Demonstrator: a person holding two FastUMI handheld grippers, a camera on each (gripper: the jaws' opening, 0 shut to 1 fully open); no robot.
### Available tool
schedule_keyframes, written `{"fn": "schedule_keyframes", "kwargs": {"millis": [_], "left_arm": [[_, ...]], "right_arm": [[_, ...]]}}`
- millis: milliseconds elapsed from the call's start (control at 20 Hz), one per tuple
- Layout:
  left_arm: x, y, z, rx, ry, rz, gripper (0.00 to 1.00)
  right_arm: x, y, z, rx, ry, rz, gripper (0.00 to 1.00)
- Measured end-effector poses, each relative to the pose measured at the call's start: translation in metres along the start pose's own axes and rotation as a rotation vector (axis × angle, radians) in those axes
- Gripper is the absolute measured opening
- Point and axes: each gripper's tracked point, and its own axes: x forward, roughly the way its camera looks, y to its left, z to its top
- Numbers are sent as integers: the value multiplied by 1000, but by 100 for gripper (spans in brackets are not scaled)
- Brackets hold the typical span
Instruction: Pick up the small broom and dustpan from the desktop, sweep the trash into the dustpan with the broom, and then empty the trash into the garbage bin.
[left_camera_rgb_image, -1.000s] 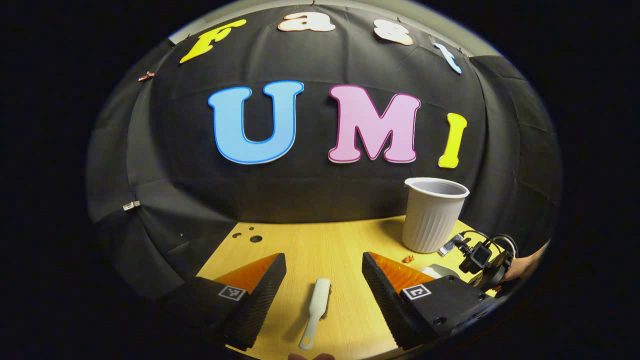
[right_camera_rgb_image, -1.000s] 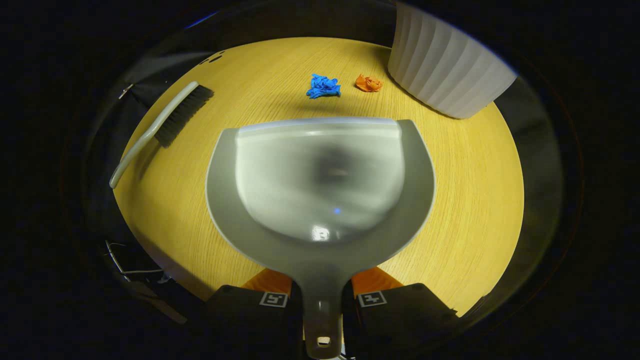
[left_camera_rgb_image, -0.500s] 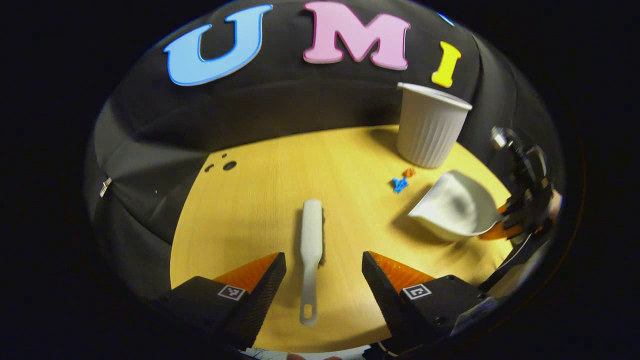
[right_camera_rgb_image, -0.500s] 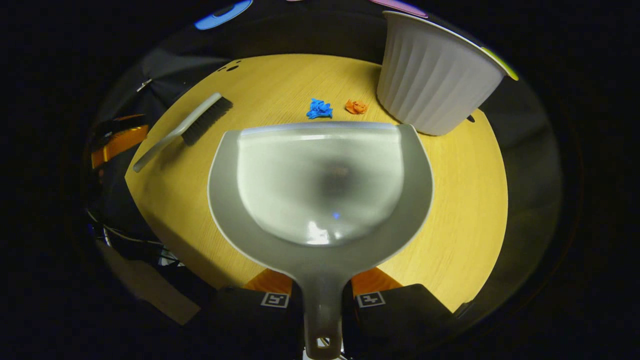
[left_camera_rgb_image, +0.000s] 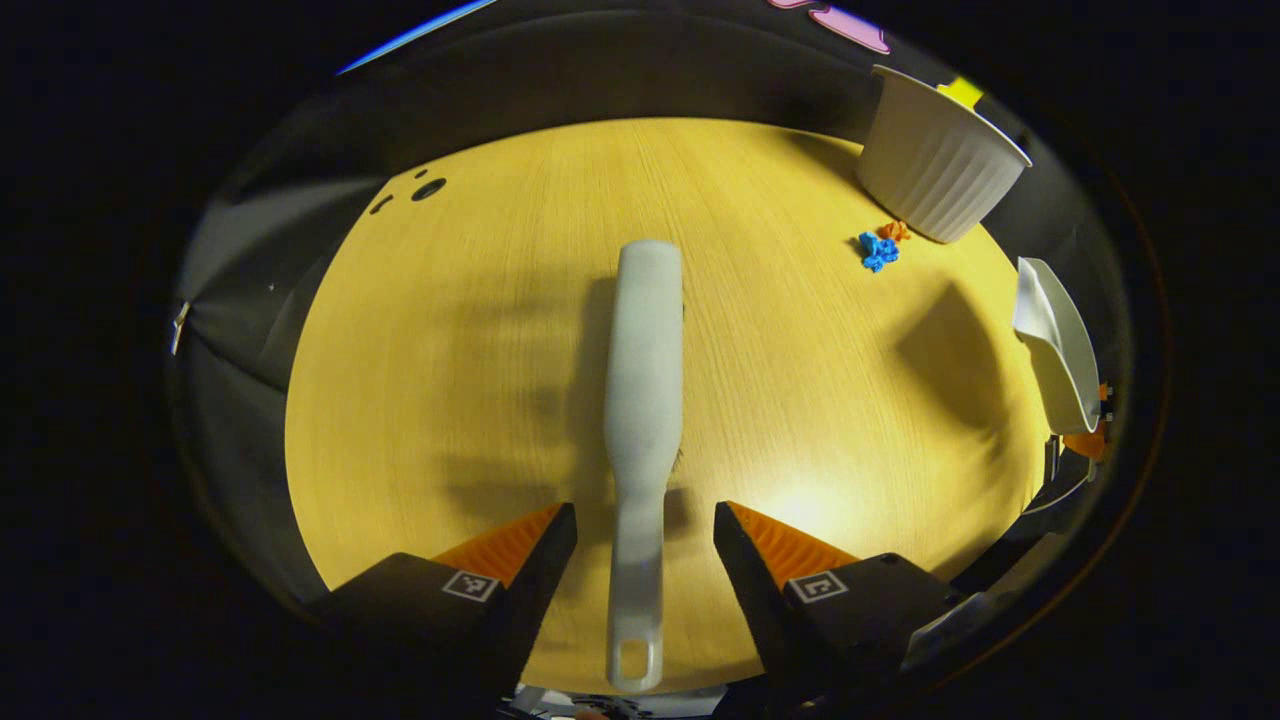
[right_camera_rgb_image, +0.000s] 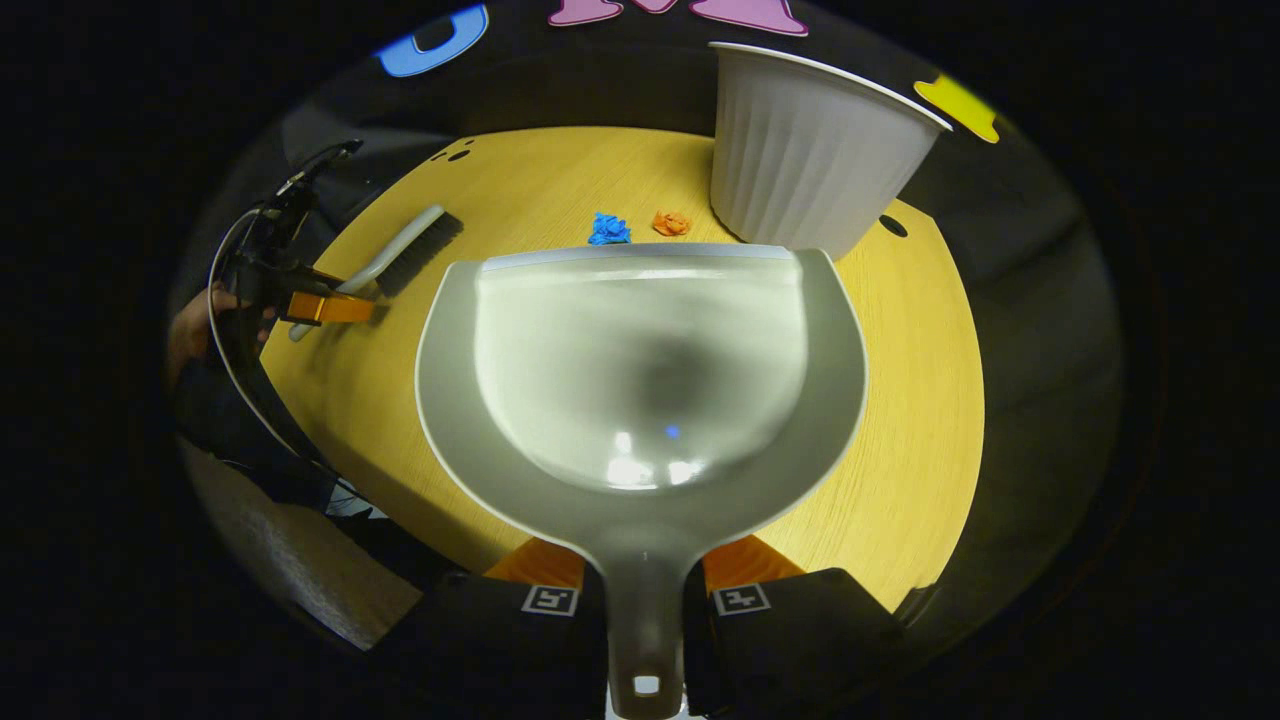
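While the small broom (left_camera_rgb_image: 642, 400) lies flat on the wooden desktop (left_camera_rgb_image: 480, 330), we see the left gripper (left_camera_rgb_image: 645, 525) positioned over its handle with both fingers spread apart, one on each side of the handle and neither touching it. In the left gripper view the broom's handle end, with its hanging hole, points toward the camera, and the head points away across the desk.

In the right gripper view, we find the right gripper (right_camera_rgb_image: 645, 570) clamped on the handle of the grey dustpan (right_camera_rgb_image: 640, 370), both fingers pressing against it. The pan is held above the desktop with its open front edge facing away from the camera. In the left gripper view the dustpan appears at the far right edge, seen side-on.

Two pieces of trash lie on the desk just beside each other: a crumpled blue scrap (right_camera_rgb_image: 608, 229) and a crumpled orange scrap (right_camera_rgb_image: 672, 222). Both sit near the base of the white ribbed garbage bin (right_camera_rgb_image: 800, 160), which stands upright at the far side of the desk. The orange scrap is the closer of the two to the bin.

In the right gripper view we also see the left gripper at the left edge, at the broom's handle, with a hand (right_camera_rgb_image: 190, 325) holding it.
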Motion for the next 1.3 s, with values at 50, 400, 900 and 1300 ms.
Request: {"fn": "schedule_keyframes", "kwargs": {"millis": [50, 400, 900, 1300], "left_arm": [[5, 1, 0, -2, 8, 7, 84], [24, -1, 5, 18, 53, 13, 62], [24, -28, 63, 162, -14, 29, 26], [43, -105, 170, 423, -77, -22, 26]], "right_arm": [[-2, -1, -3, 2, 1, -2, 38], [2, -7, -10, 15, 17, 0, 34], [18, -16, -6, -98, 140, 2, 29], [54, -35, 7, -198, 249, 11, 34]]}}
